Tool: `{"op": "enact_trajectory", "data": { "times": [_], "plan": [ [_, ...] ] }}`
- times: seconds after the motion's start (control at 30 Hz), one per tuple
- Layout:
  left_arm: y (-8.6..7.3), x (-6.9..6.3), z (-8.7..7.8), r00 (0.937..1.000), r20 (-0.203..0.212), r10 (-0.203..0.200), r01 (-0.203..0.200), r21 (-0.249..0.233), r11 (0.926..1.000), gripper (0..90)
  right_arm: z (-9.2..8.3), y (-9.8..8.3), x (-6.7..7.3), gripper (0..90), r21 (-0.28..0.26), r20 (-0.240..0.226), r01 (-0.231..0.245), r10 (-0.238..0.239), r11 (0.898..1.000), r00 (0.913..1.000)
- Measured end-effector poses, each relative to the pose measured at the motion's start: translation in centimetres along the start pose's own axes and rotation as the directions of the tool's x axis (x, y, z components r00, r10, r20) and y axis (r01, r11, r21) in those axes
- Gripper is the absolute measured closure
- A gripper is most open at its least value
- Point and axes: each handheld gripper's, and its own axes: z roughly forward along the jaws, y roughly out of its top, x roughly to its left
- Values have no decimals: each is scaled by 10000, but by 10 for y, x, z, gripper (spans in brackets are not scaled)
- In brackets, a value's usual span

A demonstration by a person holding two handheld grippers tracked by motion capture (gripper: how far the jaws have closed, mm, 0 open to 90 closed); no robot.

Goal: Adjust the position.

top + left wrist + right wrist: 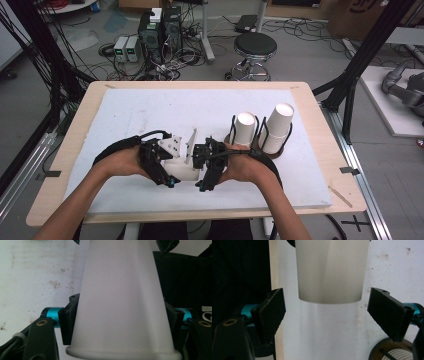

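Left gripper view showed the left gripper (pixel 120 322) with fingers clamped on a white paper cup (pixel 120 302) over the worktop (pixel 150 107). Right gripper (pixel 327 312) fingers stood apart around its base; closing them seemed next.

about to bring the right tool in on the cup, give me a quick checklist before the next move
1. Left tool shut on the white cup, pads on both its sides: ok.
2. Right tool open wider than the cup's narrow end: ok.
3. Cup end lined up between the right tool's pads: ok, though still ahead of them.
4. Holder with two cups apart from both hands: ok.
5. Whether the held cup is a single cup or a nested stack: cannot tell.
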Motion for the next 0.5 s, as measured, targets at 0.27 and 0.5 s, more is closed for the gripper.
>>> {"op": "enact_trajectory", "data": {
  "times": [0.27, 0.5],
  "plan": [
    [1, 0, 0, 10000, -8, 49, -49, 70, 10000, 307, 2, 2, -1, 157, 48, -41, 103, -103, 9999, 9999],
    [2, 0, 0, 10000, 6, 94, -94, 22, 10000, 307, 3, 4, -1, 172, 45, -47, 157, -157, 9999, 9999]
  ]
}}
